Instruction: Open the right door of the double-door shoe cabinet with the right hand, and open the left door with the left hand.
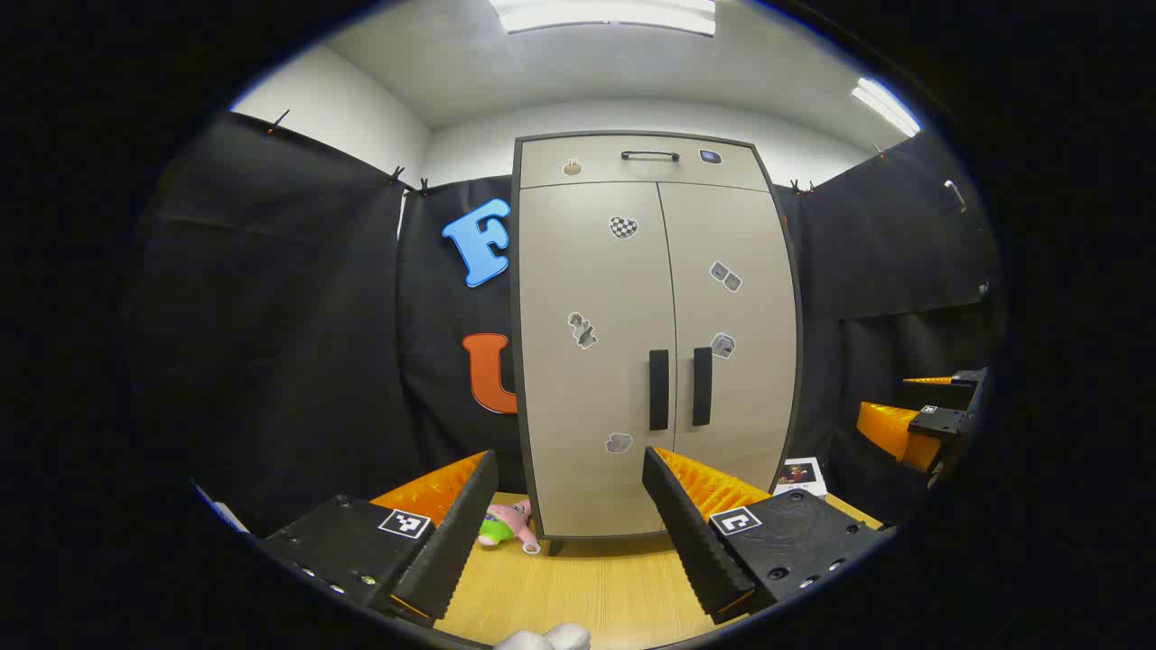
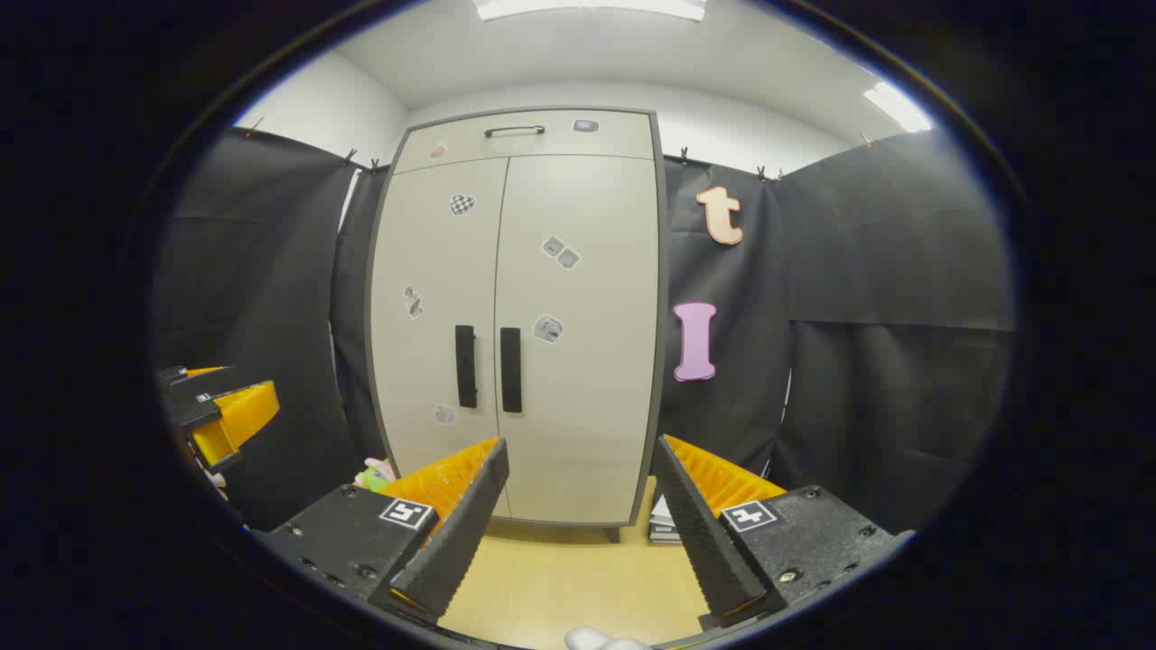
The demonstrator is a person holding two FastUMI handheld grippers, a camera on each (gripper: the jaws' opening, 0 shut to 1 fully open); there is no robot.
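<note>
Shoe cabinet (image 2: 519,316) upright at back of surface (image 2: 560,569), both doors shut. Right gripper (image 2: 578,515) and left gripper (image 1: 569,524) fingers spread, empty, well short of it. Approach step; next probably right gripper onto right door handle (image 2: 510,370).

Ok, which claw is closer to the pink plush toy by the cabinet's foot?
Left, probably. The left claw has the pink plush toy just ahead, near its left finger; from the right claw it lies farther off to the left, beside the cabinet.
</note>
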